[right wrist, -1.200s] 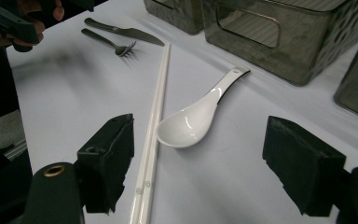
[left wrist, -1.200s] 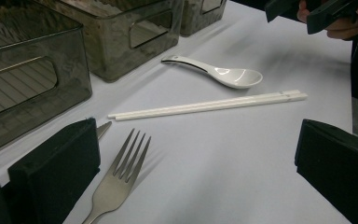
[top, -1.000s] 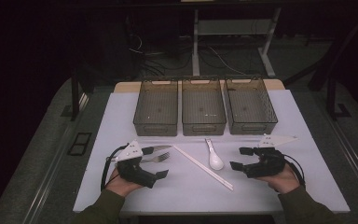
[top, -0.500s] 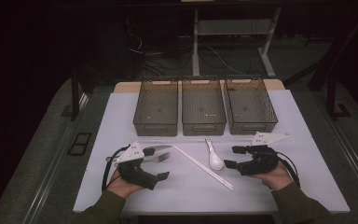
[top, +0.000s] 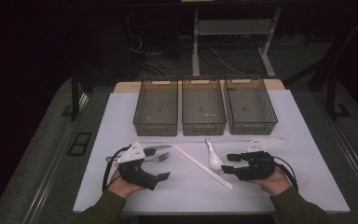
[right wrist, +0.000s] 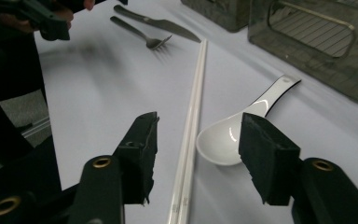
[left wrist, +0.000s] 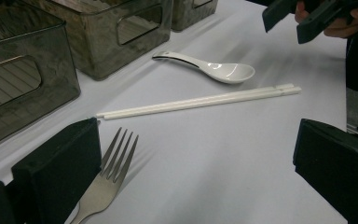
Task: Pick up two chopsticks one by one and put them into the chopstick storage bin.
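On the white desk (top: 307,186) the right gripper (top: 230,163) hangs low over the near end of a pair of white chopsticks (top: 203,166) and the bowl of a white spoon (top: 214,157). Its fingers (right wrist: 140,149) have just been closing but press on nothing: in the right gripper view they stand apart, the chopsticks (right wrist: 189,140) lying on the desk between them and the spoon (right wrist: 233,135) just beside the right-hand one. The spoon lies just right of the chopsticks, its handle pointing toward three dark bins (top: 204,106) lined up at the far side. The left gripper (top: 161,164) sits at the left, its fingers (left wrist: 58,163) wide open and empty, with a metal fork (left wrist: 105,184) on the desk just beside one of them. A knife (right wrist: 156,21) lies next to the fork (right wrist: 142,33), farther off.
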Available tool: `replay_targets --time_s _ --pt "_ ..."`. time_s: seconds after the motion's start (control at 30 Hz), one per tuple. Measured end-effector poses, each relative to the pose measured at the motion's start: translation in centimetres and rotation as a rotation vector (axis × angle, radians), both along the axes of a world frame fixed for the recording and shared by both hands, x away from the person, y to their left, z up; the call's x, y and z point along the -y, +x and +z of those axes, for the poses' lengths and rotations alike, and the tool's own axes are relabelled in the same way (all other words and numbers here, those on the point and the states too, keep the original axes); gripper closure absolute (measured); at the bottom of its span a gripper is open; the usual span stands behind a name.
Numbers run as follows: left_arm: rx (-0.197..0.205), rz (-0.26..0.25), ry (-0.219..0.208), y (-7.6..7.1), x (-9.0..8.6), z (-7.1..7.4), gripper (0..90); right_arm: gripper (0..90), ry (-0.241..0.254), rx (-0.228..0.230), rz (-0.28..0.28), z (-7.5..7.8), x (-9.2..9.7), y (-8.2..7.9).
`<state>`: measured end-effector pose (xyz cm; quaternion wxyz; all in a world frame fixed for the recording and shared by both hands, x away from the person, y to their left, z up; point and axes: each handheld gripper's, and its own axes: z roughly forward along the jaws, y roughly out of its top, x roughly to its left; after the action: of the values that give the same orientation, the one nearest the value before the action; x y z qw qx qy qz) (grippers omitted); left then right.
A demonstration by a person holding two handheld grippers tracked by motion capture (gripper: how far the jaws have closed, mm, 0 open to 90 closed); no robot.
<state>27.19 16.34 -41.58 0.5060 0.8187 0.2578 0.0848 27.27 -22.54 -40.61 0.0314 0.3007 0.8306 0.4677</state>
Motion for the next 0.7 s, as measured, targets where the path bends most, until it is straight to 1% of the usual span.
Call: replay_targets --time_s 0.13,0.23,0.3,0.43,0.5,0.57,0.6,0.7 --pt "-0.005 -0.003 0.002 0.1 0.1 -0.1 0.0 52.6 -0.023 -0.005 0.011 -0.2 -0.1 -0.3" --pt "-0.004 -0.003 0.003 0.1 0.1 -0.1 0.0 55.2 -0.028 -0.011 0.015 -0.3 -0.1 -0.3" --pt "-0.005 -0.003 0.001 0.1 0.1 -0.1 0.0 59.1 -0.034 -0.026 0.026 -0.5 -0.1 -0.2" --pt "-0.004 -0.005 0.001 0.1 0.0 -0.1 0.0 62.3 -0.043 -0.039 0.037 -0.7 -0.4 -0.3" --pt "-0.009 -0.004 -0.007 0.1 0.1 -0.1 0.0 65.9 -0.066 -0.048 0.047 -0.9 -0.4 -0.6" --pt "-0.009 -0.005 -0.002 0.0 0.1 -0.1 0.0 69.1 -0.067 -0.059 0.049 -1.1 -0.5 -0.6" --pt "-0.002 -0.009 0.005 0.1 0.1 -0.1 0.0 71.0 -0.081 -0.056 0.054 -1.1 -0.5 -0.7" --pt "-0.01 -0.01 0.005 0.1 0.1 -0.2 0.0 74.3 -0.106 -0.056 0.064 -1.3 -0.6 -0.6"
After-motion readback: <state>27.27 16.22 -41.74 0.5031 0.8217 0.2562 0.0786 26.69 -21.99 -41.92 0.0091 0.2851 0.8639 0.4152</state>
